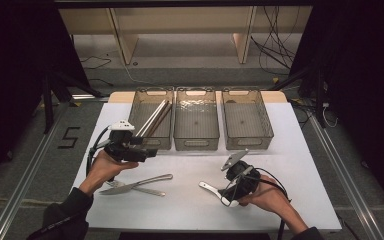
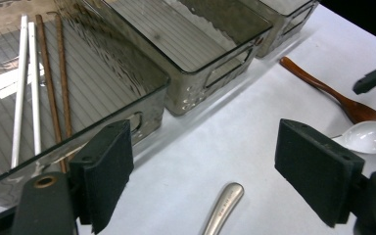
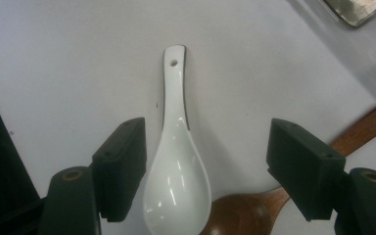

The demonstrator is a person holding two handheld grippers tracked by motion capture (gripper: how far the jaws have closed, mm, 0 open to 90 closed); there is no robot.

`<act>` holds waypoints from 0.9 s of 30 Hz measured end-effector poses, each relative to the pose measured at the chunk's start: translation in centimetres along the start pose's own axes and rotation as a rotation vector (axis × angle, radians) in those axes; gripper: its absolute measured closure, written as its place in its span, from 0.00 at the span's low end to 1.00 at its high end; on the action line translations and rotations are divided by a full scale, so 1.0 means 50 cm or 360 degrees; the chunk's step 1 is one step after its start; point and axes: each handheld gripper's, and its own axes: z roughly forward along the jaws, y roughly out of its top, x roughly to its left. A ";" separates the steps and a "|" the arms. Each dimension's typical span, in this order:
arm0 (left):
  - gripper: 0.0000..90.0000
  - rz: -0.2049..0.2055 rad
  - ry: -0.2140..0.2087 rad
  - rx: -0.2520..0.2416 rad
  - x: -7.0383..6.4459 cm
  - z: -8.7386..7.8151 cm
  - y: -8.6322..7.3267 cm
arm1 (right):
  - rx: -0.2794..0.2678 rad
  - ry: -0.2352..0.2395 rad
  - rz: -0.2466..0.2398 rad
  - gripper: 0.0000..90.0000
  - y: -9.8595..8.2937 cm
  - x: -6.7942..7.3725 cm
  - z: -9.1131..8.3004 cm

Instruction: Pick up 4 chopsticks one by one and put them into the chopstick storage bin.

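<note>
Three clear grey bins stand in a row; the left bin (image 1: pixel 152 120) (image 2: pixel 107 93) holds two white and two brown chopsticks (image 1: pixel 155 117) (image 2: pixel 39 83). My left gripper (image 1: pixel 147 153) (image 2: pixel 203 181) hovers open in front of that bin, nothing between its jaws. A metal knife (image 1: pixel 135 185) and a fork (image 1: pixel 137 189) lie crossed below it; a metal handle tip (image 2: pixel 223 205) shows under the jaws. My right gripper (image 1: pixel 225 195) (image 3: pixel 205 171) is open over a white ceramic spoon (image 1: pixel 212 191) (image 3: pixel 176 166) (image 2: pixel 367 137), beside a brown wooden spoon (image 3: pixel 284 191) (image 2: pixel 333 93).
The middle bin (image 1: pixel 196 127) (image 2: pixel 196 54) and the right bin (image 1: pixel 247 125) (image 2: pixel 284 14) hold nothing. A white sheet (image 1: pixel 180 205) covers the table. Cables and shelf legs lie on the floor beyond the table's far edge.
</note>
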 end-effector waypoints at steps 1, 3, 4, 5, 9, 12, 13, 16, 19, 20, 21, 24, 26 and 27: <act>0.23 0.0011 0.0002 -0.0004 -0.002 -0.001 -0.001 | 0.0007 0.0002 0.0004 0.36 0.002 -0.001 0.002; 0.23 0.0014 -0.0005 -0.0021 -0.008 -0.004 -0.005 | 0.0019 0.0011 0.0002 0.36 0.005 -0.002 0.008; 0.23 0.0017 -0.0008 -0.0032 -0.013 -0.005 -0.006 | 0.0027 0.0022 0.0003 0.37 0.007 -0.002 0.010; 0.23 0.0026 -0.0012 -0.0043 -0.017 -0.007 -0.008 | 0.0037 0.0027 0.0008 0.37 0.008 -0.001 0.013; 0.22 0.0030 -0.0032 -0.0077 -0.034 -0.016 -0.015 | 0.0058 0.0050 -0.0002 0.37 0.014 0.000 0.022; 0.22 0.0039 -0.0046 -0.0094 -0.047 -0.019 -0.020 | 0.0071 0.0067 -0.0006 0.38 0.019 0.000 0.028; 0.22 0.0041 -0.0050 -0.0098 -0.050 -0.019 -0.022 | 0.0071 0.0066 -0.0010 0.38 0.021 0.000 0.031; 0.22 0.0048 -0.0060 -0.0097 -0.058 -0.018 -0.028 | 0.0083 0.0075 -0.0021 0.39 0.025 0.000 0.035; 0.21 0.0052 -0.0061 -0.0093 -0.064 -0.018 -0.035 | 0.0092 0.0083 -0.0022 0.39 0.030 0.002 0.039; 0.21 0.0056 -0.0058 -0.0090 -0.064 -0.017 -0.037 | 0.0088 0.0078 -0.0022 0.39 0.031 0.002 0.042; 0.21 0.0061 -0.0054 -0.0093 -0.065 -0.018 -0.039 | 0.0097 0.0079 -0.0029 0.39 0.031 0.002 0.043; 0.19 0.0057 -0.0063 -0.0096 -0.067 -0.020 -0.043 | 0.0097 0.0079 -0.0032 0.39 0.034 0.003 0.047; 0.18 0.0057 -0.0062 -0.0101 -0.069 -0.021 -0.046 | 0.0107 0.0079 -0.0033 0.38 0.035 0.003 0.048; 0.18 0.0065 -0.0063 -0.0100 -0.069 -0.022 -0.047 | 0.0106 0.0077 -0.0029 0.38 0.035 0.004 0.048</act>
